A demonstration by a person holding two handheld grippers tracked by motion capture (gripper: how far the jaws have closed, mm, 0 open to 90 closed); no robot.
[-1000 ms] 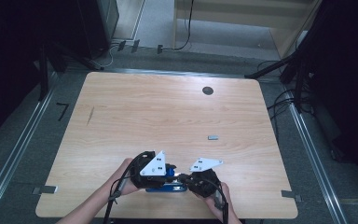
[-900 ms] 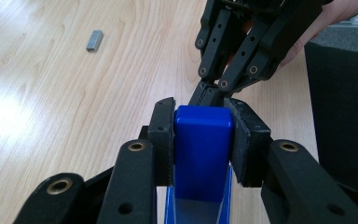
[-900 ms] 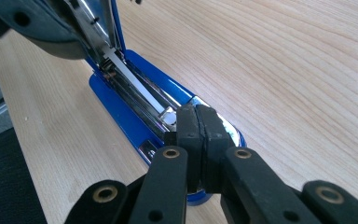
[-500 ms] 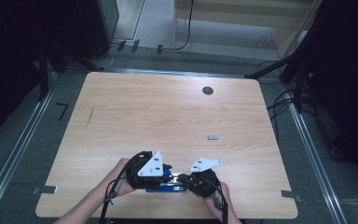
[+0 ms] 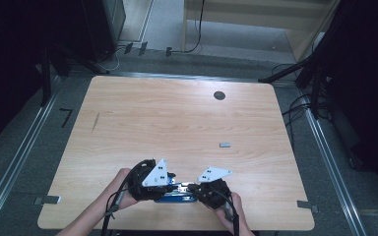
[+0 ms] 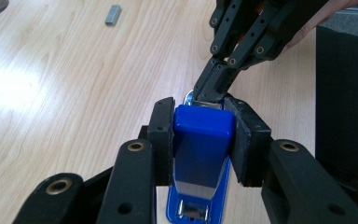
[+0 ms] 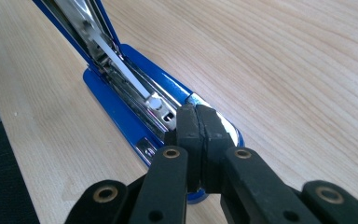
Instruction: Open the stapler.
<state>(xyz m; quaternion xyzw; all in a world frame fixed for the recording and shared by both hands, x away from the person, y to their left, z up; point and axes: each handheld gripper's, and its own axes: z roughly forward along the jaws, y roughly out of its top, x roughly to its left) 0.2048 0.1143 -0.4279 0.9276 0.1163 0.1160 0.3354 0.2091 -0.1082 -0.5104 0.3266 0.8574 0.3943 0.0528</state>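
Observation:
A blue stapler [image 5: 179, 197] lies near the table's front edge, its top arm [image 6: 200, 135] lifted off the base and the metal staple channel [image 7: 116, 65] bare. My left gripper [image 5: 173, 189] is shut on the blue top arm, one pad [image 6: 162, 128] on each side. My right gripper [image 7: 196, 122] is shut, its pads pressed together, and its tips rest at the front end of the staple channel. In the left gripper view the right gripper [image 6: 213, 87] comes down from the top onto the stapler's metal nose.
A small grey strip of staples [image 5: 225, 144] lies on the wooden table [image 5: 177, 123] behind the right hand. A dark round hole [image 5: 219, 95] sits near the far edge. Dark stands and cables surround the table.

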